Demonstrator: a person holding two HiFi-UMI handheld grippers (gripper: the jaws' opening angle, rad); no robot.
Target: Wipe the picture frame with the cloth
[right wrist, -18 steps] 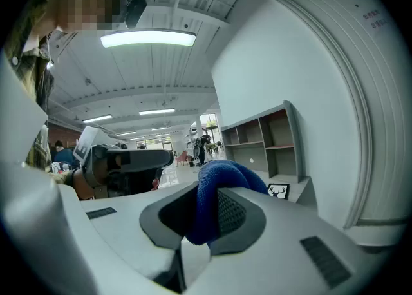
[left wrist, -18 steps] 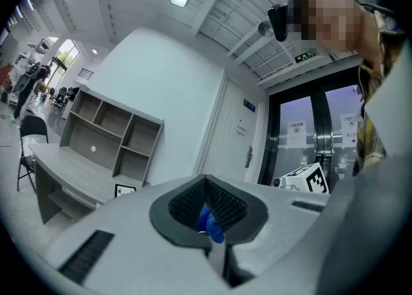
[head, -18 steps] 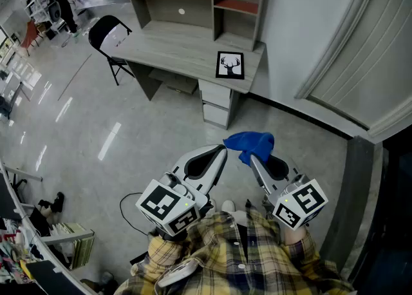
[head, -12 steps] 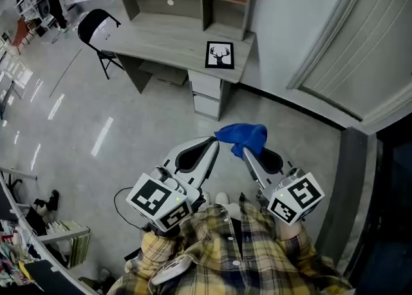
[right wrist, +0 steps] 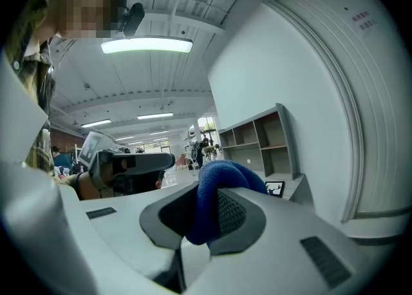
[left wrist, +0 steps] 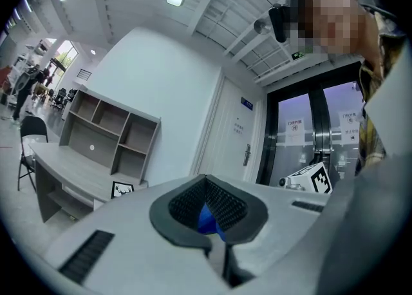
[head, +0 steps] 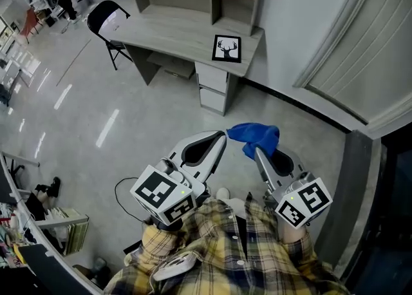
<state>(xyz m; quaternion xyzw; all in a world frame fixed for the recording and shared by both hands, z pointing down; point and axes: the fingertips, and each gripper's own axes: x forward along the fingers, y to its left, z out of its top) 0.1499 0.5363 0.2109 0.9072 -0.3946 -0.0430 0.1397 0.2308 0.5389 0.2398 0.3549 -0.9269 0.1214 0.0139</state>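
Blue cloth [head: 254, 136] clamped in closed jaws of right gripper [head: 257, 152]. Left gripper [head: 221, 138] fully closed, empty, tip just beside cloth. Frame [head: 226, 49] on desk [head: 174, 36] corner, well apart from both.

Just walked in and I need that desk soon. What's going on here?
A person stands holding a gripper in each hand. The right gripper is shut on a blue cloth. The left gripper is shut with nothing in it, its tip beside the cloth. The picture frame lies flat on the desk across the floor, out of reach, so wiping has not yet begun.
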